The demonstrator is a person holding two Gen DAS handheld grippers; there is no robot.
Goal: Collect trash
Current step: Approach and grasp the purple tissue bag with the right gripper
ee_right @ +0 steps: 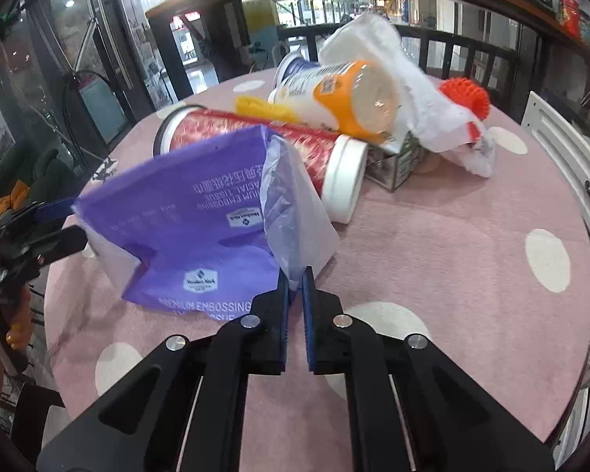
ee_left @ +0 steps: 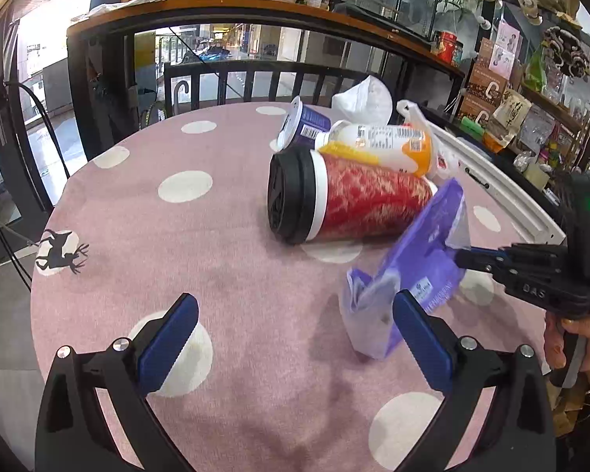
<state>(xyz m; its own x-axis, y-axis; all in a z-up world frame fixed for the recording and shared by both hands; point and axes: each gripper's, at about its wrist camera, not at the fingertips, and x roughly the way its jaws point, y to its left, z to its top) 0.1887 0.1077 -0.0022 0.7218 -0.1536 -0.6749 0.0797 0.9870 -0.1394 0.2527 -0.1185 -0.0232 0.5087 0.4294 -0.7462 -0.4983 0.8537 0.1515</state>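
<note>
The right gripper (ee_right: 294, 281) is pinched on the clear edge of the purple tissue wrapper (ee_right: 185, 212) — the wrapper stretches from it toward the left gripper (ee_left: 291, 328), which gapes empty just beside the wrapper's far end, above the pink tablecloth (ee_left: 200, 259).

Left of the red cup (ee_left: 358, 204), open pink tablecloth (ee_left: 200, 275) is left for passage. Behind and right of it, access is blocked by a bottle (ee_left: 377, 143), white bag (ee_left: 364, 100), and purple wrapper (ee_left: 421, 267).
</note>
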